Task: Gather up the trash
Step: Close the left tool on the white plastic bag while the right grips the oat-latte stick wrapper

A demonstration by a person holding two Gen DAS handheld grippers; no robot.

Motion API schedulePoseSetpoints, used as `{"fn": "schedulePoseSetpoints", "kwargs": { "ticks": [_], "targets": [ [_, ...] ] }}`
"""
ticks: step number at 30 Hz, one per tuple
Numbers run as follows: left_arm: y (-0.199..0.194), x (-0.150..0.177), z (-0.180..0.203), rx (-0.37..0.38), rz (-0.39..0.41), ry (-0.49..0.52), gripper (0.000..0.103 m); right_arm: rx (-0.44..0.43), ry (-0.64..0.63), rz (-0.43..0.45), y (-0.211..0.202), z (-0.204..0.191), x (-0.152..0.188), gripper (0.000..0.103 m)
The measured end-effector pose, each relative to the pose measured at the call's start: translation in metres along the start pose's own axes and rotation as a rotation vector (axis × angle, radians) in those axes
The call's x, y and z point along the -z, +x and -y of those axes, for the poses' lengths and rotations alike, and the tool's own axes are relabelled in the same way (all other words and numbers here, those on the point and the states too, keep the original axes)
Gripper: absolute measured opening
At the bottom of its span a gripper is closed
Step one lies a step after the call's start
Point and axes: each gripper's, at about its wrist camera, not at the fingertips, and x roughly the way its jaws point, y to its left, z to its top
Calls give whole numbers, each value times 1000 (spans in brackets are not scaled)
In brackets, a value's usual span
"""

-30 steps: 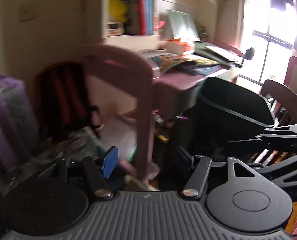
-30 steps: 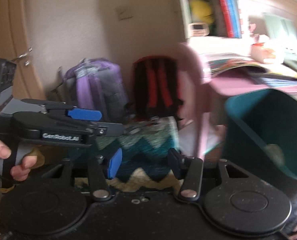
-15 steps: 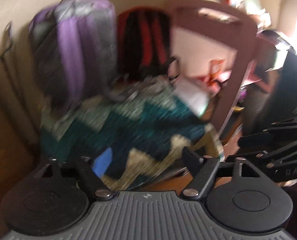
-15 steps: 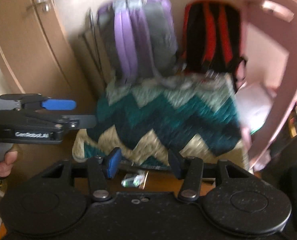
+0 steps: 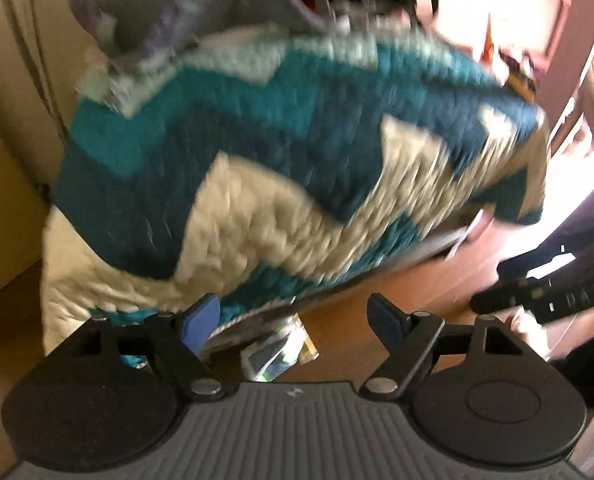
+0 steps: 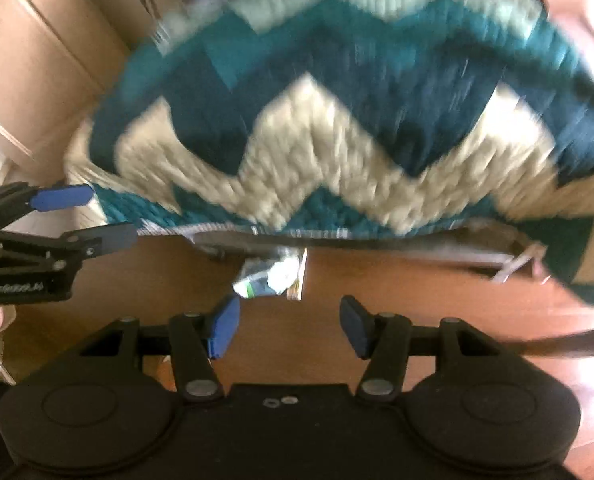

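We judge the approach step in hand: both left gripper and right gripper gape wide, empty; next, close on the crumpled wrapper near the blanket.

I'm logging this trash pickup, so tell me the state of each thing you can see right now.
Wrapper: crumpled, on the floor at the blanket's edge, not gripped.
Blanket: draped, lower edge hanging over the floor.
Left gripper: open, empty.
Right gripper: open, empty.

Zigzag teal-and-cream blanket over wooden floor, beige cupboard at left
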Motion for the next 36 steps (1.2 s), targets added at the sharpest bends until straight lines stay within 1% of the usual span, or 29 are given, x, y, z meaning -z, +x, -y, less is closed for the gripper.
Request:
{"fn": "schedulePoseSetpoints", "kwargs": {
  "ticks": [1,4,8,10,13,17,20,22,26,27,28,29,31,33,34,36],
  "targets": [
    [14,8,-2,3,-11,26,81,6,14,-10,12,0,6,55],
    [55,30,-5,12,-55,102,81,19,42,-32,56,6,6,55],
    [109,55,-4,21,-105,184,81,45,-40,-50,108,1,5,55],
    [132,66,-3,28,-120,202,81,45,-77,-72,131,0,5,55],
    [169,82,-3,47,-162,222,81,52,-126,-106,161,0,6,55],
    [214,101,-2,34,-200,294,81,52,-164,-160,202,1,10,55],
    [245,113,-5,16,-234,334,81,49,-158,-170,226,4,13,55],
    [263,122,-6,10,-253,361,81,44,-131,-171,237,7,13,55],
    [288,133,-7,2,-267,409,79,37,-94,-171,257,12,11,55],
    [293,135,-7,6,-268,417,76,36,-85,-170,262,13,10,55],
    [296,137,-7,11,-266,421,70,32,-71,-173,268,15,9,55],
    [299,137,-8,14,-266,421,67,28,-60,-177,273,16,9,55],
    [302,136,-10,21,-264,408,66,28,-52,-183,282,17,7,55],
    [304,134,-13,24,-264,392,61,24,-53,-187,289,16,6,55],
    [305,134,-15,24,-264,384,56,25,-54,-187,293,15,5,55],
    [304,134,-18,22,-259,378,53,23,-49,-187,298,14,3,55]
  ]
}}
